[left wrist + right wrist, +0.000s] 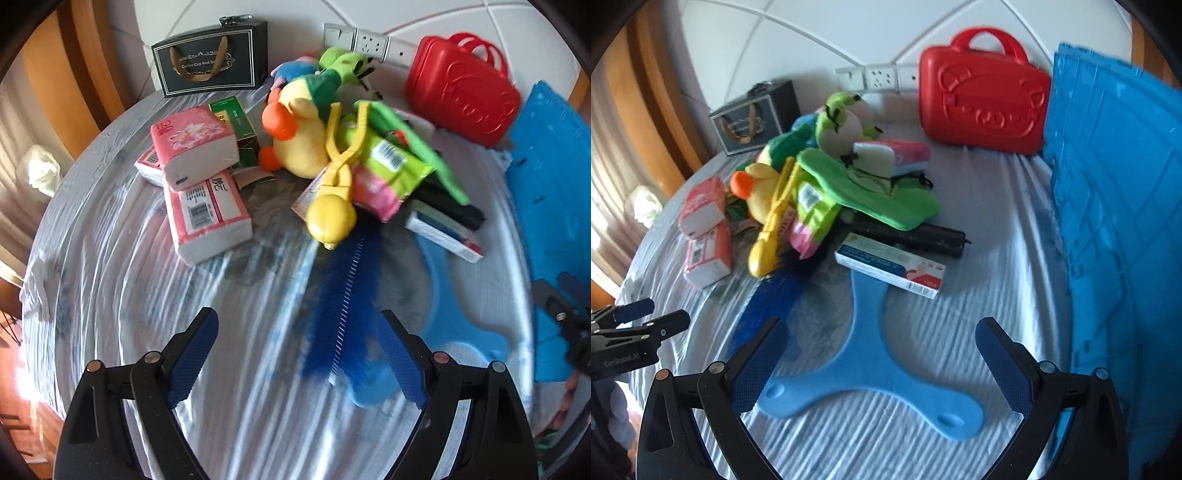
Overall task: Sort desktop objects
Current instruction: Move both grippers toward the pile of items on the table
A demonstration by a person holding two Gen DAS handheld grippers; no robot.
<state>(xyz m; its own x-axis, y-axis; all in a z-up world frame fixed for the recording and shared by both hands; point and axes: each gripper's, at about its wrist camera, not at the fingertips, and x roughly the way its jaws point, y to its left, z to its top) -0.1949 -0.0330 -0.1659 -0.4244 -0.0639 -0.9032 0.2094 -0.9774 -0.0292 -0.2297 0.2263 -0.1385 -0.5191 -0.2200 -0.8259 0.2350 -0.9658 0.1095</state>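
Observation:
A pile lies mid-table: pink tissue packs (195,142), a yellow duck plush (301,140), yellow tongs (336,184), a green wipes pack (391,170), a green frog plush (846,122), a white and blue box (892,266) and a black tube (923,234). A dark blue brush (343,295) and a light blue three-armed boomerang (864,373) lie nearest. My left gripper (298,332) is open above the brush. My right gripper (881,345) is open above the boomerang, empty.
A red plastic case (982,103) stands at the back wall. A blue crate (1115,206) stands at the right edge. A dark gift box (210,59) stands back left. A striped cloth (240,387) covers the round table. Wall sockets (868,77) sit behind.

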